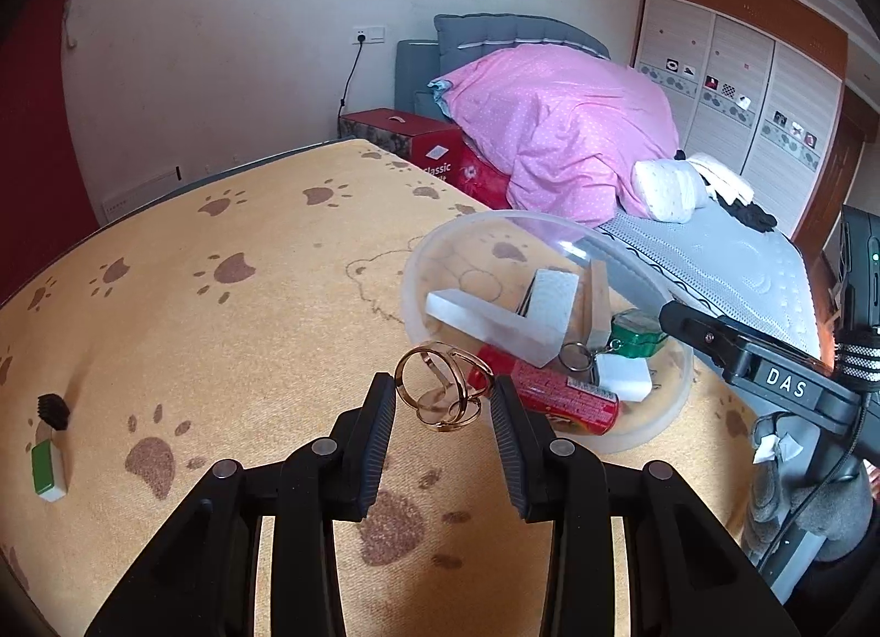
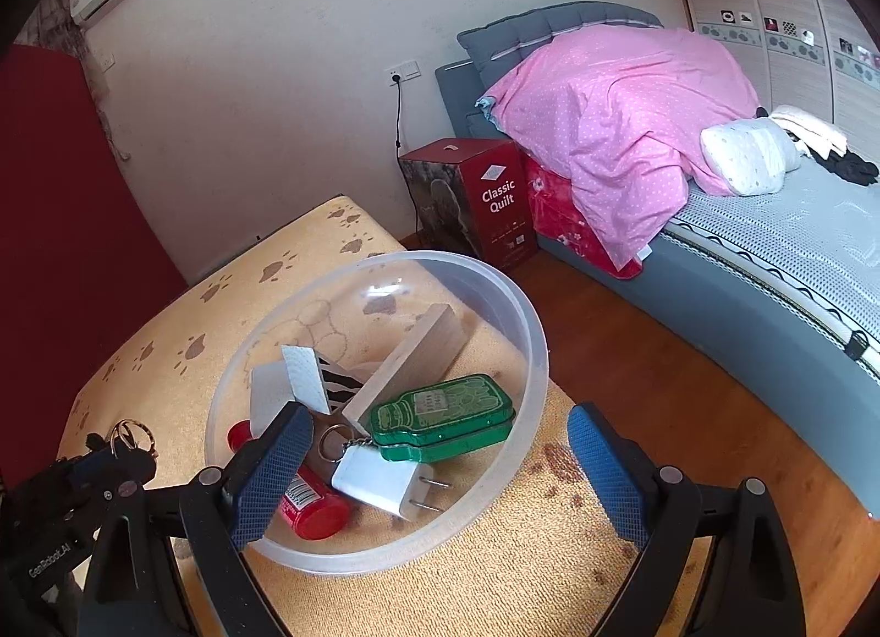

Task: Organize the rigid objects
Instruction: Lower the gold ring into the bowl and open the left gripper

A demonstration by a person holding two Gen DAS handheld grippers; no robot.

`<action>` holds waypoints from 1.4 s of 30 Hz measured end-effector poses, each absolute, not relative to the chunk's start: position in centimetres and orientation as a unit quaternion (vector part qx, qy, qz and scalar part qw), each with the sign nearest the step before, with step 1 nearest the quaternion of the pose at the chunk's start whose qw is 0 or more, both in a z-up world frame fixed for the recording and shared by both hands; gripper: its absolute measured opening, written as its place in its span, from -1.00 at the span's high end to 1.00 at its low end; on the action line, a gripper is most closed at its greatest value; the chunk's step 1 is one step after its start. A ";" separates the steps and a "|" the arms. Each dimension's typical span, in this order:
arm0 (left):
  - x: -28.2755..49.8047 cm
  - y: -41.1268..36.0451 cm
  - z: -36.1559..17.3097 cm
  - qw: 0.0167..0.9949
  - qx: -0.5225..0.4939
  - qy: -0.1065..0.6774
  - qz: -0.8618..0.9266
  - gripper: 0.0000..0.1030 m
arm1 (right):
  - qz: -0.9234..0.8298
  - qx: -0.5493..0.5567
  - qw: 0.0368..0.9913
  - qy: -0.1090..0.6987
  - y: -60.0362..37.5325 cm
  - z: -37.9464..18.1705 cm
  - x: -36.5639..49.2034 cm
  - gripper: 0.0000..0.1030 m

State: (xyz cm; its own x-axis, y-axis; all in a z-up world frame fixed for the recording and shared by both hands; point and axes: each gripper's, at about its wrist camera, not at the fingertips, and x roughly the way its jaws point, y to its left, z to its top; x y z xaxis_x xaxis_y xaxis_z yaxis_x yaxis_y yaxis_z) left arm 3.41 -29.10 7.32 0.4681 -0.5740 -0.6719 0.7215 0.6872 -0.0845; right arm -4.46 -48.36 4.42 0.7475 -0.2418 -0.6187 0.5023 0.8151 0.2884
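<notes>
My left gripper [image 1: 443,406] is shut on a gold ring-shaped metal ornament [image 1: 440,389], held above the paw-print table just left of the clear plastic bowl [image 1: 423,257]. The bowl [image 2: 517,307] holds a green tin [image 2: 445,417], a white charger [image 2: 379,483], a red tube [image 2: 308,505], a wooden block [image 2: 418,356] and white blocks. My right gripper [image 2: 434,472] is open, its left finger over the bowl's near rim and its right finger outside it. A green-and-white tile [image 1: 48,472] and a small black brush [image 1: 53,408] lie at the table's left.
The table has a yellow paw-print cloth [image 1: 220,307]. A bed with a pink quilt [image 2: 621,114] stands to the right across a wooden floor [image 2: 632,373]. A red "Classic Quilt" box [image 2: 495,197] stands by the wall.
</notes>
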 end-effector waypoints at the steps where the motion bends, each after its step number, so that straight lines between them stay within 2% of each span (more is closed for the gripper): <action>1: 3.4 -29.5 7.3 0.849 0.107 0.348 -0.384 0.28 | -0.207 0.224 0.907 0.289 -48.4 4.4 -4.5 -0.87; 21: 5.9 -34.0 5.3 0.830 0.110 0.376 -0.397 0.26 | -0.205 0.232 0.904 0.295 -48.9 3.9 -4.5 -0.87; 22: 6.2 -34.0 5.3 0.830 0.107 0.378 -0.396 0.16 | -0.205 0.233 0.903 0.297 -48.9 3.8 -4.6 -0.87; 23: 6.4 -34.0 5.3 0.830 0.102 0.380 -0.395 -0.09 | -0.206 0.233 0.903 0.298 -48.9 3.7 -4.5 -0.87; 25: 6.6 -33.7 5.4 0.836 0.093 0.377 -0.388 -0.31 | -0.205 0.233 0.902 0.300 -48.9 3.6 -4.4 -0.87; 42: 6.7 -32.3 4.8 0.842 0.098 0.383 -0.368 -0.36 | -0.200 0.221 0.906 0.299 -47.7 4.0 -4.2 -0.87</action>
